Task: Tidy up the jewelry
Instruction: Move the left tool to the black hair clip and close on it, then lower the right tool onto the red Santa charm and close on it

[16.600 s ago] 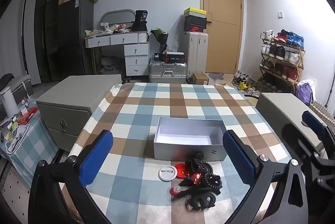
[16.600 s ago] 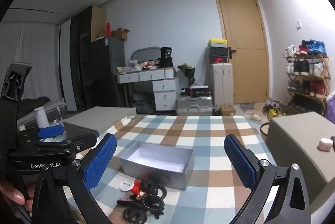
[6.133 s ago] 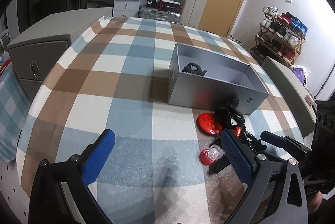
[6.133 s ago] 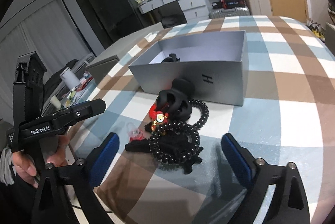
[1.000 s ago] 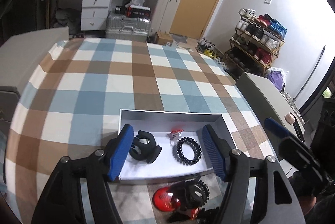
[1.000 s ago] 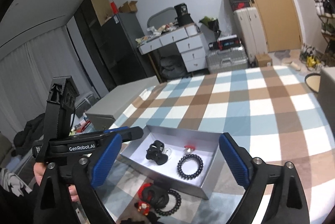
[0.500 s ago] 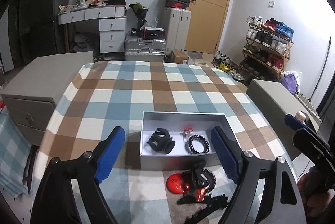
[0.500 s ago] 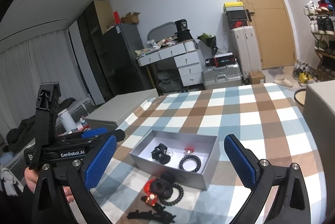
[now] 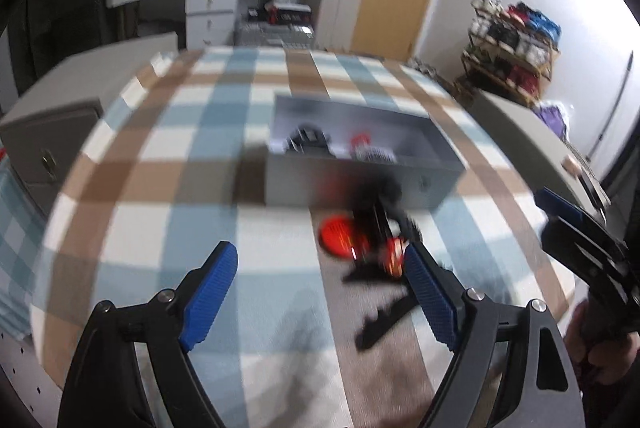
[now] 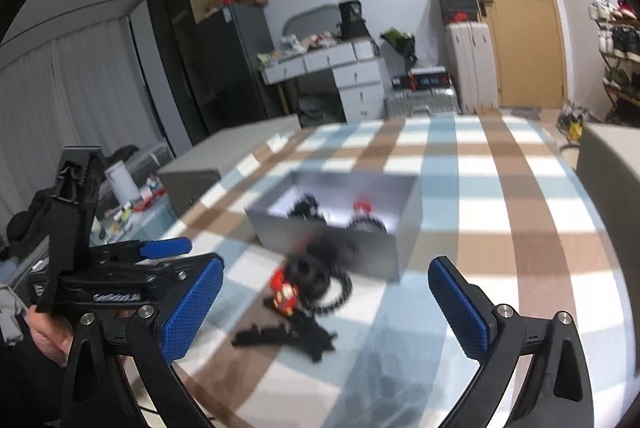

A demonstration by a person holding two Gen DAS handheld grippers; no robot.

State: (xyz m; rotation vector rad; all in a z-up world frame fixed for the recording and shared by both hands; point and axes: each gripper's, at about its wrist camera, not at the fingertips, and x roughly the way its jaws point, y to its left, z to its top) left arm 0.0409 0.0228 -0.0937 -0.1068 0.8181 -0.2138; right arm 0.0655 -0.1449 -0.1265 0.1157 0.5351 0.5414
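Both pairs of jaws stand wide apart and hold nothing. The left gripper (image 9: 320,292) hovers over the checked blue, brown and white tablecloth (image 9: 168,188), just short of the blurred heap of black and red hair accessories (image 9: 372,240). The right gripper (image 10: 326,304) faces the same heap, which lies just before the open grey rectangular box (image 10: 404,228). Inside the box are a black claw clip (image 10: 306,208) and a black coil band (image 10: 366,226).
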